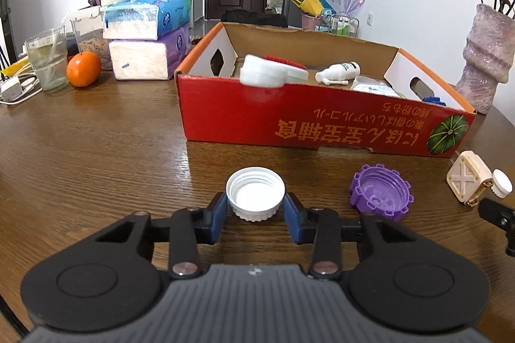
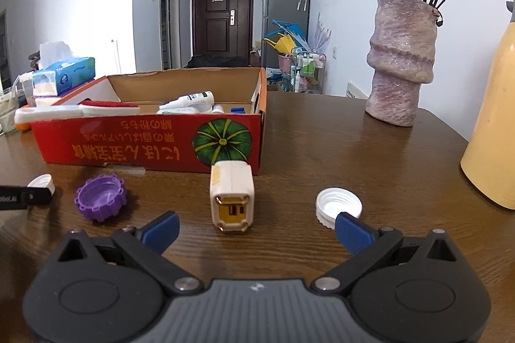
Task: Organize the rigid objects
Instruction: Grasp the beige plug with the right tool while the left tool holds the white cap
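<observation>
Wooden table (image 1: 96, 150) before a red box (image 1: 289, 124): left gripper (image 1: 254, 212) pinches a white cap (image 1: 255, 193); right gripper (image 2: 256, 230), splayed wide and empty, should centre the cream plug (image 2: 231, 198) between its fingers.

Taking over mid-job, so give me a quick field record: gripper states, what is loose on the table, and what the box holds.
left gripper: shut on white cap, cap open side up on the table
right gripper: open, holds nothing
between right jaws: cream charger block, not touched
loose on table: purple cap, second white cap, beside right blue pad
red box: holds white bottle, white brush, other items unclear
behind box: pink vase
</observation>
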The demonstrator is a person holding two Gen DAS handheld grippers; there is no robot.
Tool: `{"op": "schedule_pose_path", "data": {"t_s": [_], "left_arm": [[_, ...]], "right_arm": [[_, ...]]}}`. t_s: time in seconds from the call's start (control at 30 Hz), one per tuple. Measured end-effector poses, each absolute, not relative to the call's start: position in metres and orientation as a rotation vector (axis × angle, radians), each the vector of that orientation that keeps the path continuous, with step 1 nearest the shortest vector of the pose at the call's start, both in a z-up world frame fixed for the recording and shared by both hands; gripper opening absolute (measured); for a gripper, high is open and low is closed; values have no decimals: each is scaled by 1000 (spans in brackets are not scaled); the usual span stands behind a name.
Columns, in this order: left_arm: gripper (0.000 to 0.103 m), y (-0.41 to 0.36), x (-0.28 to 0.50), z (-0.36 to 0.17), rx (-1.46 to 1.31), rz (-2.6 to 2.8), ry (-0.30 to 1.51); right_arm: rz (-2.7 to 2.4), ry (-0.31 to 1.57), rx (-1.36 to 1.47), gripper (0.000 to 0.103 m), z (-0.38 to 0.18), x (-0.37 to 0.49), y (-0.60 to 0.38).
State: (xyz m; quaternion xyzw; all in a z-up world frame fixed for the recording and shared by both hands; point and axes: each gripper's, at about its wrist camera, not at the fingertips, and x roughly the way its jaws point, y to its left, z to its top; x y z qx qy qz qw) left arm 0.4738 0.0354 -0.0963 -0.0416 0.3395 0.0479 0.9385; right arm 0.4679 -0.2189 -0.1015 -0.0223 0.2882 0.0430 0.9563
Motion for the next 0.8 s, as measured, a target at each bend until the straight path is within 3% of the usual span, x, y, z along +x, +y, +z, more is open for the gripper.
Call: {"op": "schedule_pose_path", "data": {"t_s": [0.4, 0.57, 0.8], "left_arm": [[39, 49, 469, -82, -103, 131, 655], [39, 53, 470, -81, -109, 143, 652], [39, 53, 469, -82, -106, 145, 651]], "right_arm": [[47, 581, -36, 101, -103, 490, -203], [39, 604, -33, 93, -107, 500, -198], [51, 633, -6, 70, -111, 511, -197]]}}
